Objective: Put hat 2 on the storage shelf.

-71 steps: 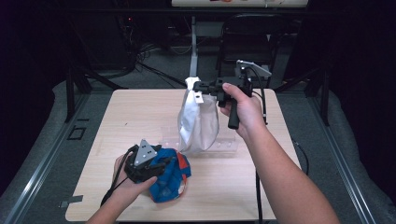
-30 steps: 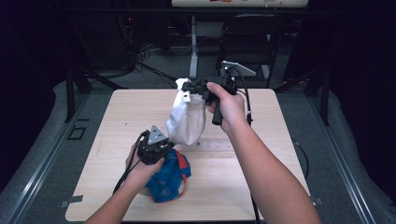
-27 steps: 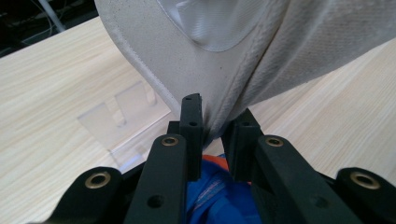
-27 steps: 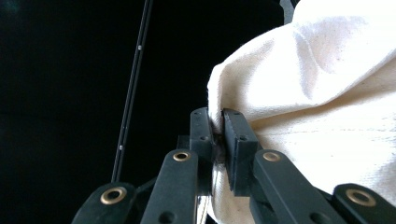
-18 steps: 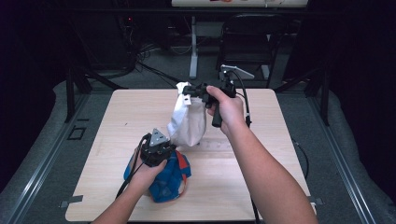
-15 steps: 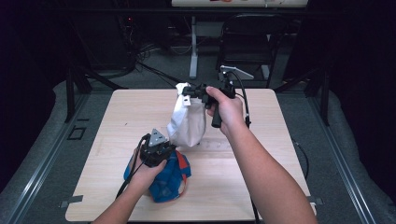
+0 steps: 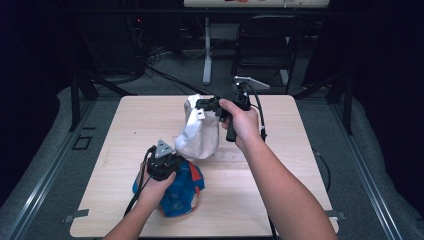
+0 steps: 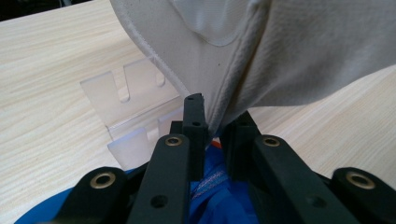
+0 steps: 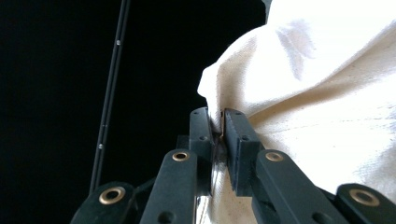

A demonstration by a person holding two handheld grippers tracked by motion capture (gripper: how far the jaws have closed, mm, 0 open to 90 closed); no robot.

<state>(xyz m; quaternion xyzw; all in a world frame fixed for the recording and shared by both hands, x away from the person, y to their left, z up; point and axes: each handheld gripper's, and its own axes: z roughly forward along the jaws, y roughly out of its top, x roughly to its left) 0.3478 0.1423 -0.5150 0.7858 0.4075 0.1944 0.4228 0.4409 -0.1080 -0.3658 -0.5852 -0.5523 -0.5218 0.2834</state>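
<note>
A white cloth bag [image 7: 197, 135] hangs over the table, and my right gripper [image 7: 201, 106] is shut on its top edge. In the right gripper view the white fabric [image 9: 327, 84] is pinched between the jaws of the right gripper [image 9: 218, 123], which have just eased open a little. My left gripper [image 7: 172, 154] rests over a blue cloth [image 7: 180, 195] with orange trim. In the left gripper view the left gripper [image 8: 215, 119] is shut on the lower hem of the white bag [image 8: 289, 46], its jaws having just been closing. Blue fabric [image 8: 219, 205] lies under those jaws.
A clear plastic holder [image 8: 126, 107] lies on the wooden table [image 7: 300, 200] under the bag, and it also shows at the bag's right as a clear plastic piece [image 7: 232, 155]. A dark chair [image 7: 265, 45] and cables stand beyond the far edge.
The right gripper carried the white bag left and lower. The left gripper rose from the blue cloth's left side to the bag's lower edge and took hold of it.
</note>
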